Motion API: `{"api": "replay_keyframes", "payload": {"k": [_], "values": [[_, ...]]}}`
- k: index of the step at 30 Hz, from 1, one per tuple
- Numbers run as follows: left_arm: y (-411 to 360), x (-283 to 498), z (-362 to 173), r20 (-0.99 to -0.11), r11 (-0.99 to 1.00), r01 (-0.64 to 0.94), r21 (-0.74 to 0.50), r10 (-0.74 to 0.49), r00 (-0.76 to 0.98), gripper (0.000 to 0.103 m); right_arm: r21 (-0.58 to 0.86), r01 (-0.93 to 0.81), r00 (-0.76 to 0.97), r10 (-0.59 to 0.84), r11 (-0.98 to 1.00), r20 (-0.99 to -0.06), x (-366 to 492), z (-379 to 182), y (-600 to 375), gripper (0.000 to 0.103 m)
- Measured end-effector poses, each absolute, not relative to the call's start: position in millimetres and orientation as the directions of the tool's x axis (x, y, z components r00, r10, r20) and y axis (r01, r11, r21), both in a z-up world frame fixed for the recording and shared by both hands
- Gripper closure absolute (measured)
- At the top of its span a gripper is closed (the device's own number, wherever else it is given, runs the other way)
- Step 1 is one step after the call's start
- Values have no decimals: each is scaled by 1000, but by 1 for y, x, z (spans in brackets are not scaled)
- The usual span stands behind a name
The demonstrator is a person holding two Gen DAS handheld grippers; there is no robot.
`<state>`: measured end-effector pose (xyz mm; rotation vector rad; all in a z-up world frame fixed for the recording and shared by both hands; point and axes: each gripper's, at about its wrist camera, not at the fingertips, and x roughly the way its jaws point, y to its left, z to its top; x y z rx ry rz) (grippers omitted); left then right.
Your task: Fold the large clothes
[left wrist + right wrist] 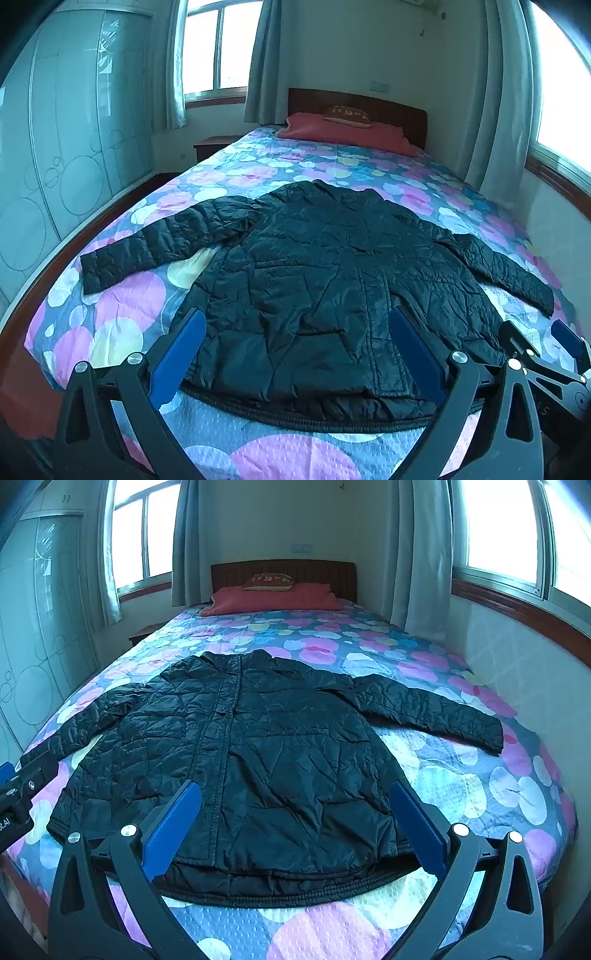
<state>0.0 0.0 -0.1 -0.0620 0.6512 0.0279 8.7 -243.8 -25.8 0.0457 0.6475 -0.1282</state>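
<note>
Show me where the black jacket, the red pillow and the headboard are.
black jacket (pixel 266 753): right wrist view, on its front panel.
red pillow (pixel 295 600): right wrist view, on its top surface.
headboard (pixel 399 112): left wrist view, on its right part.

Left gripper (pixel 293 332): jaws spread wide, blue finger pads (pixel 181 354) angled outward in a V, nothing between them. Black linkage arms and silver pivot bolts visible at the base of each finger. Pointed forward and slightly downward.

Right gripper (pixel 293 806): same configuration, jaws spread wide, blue pads (pixel 417 823) splayed apart, nothing gripped. Pointed forward and slightly downward.

Relative pose: the two grippers sit side by side at similar height. The right gripper shows at the right edge of the left wrist view; the left gripper shows at the left edge of the right wrist view. No contact between them.
</note>
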Motion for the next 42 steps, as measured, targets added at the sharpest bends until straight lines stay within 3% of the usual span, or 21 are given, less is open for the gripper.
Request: {"api": "replay_keyframes", "payload": {"k": [42], "values": [[0,-1,-5,-618,998,-42,-51,2,786,5,7,133,792,-102,991,-602,9,-28,-241,2]]}}
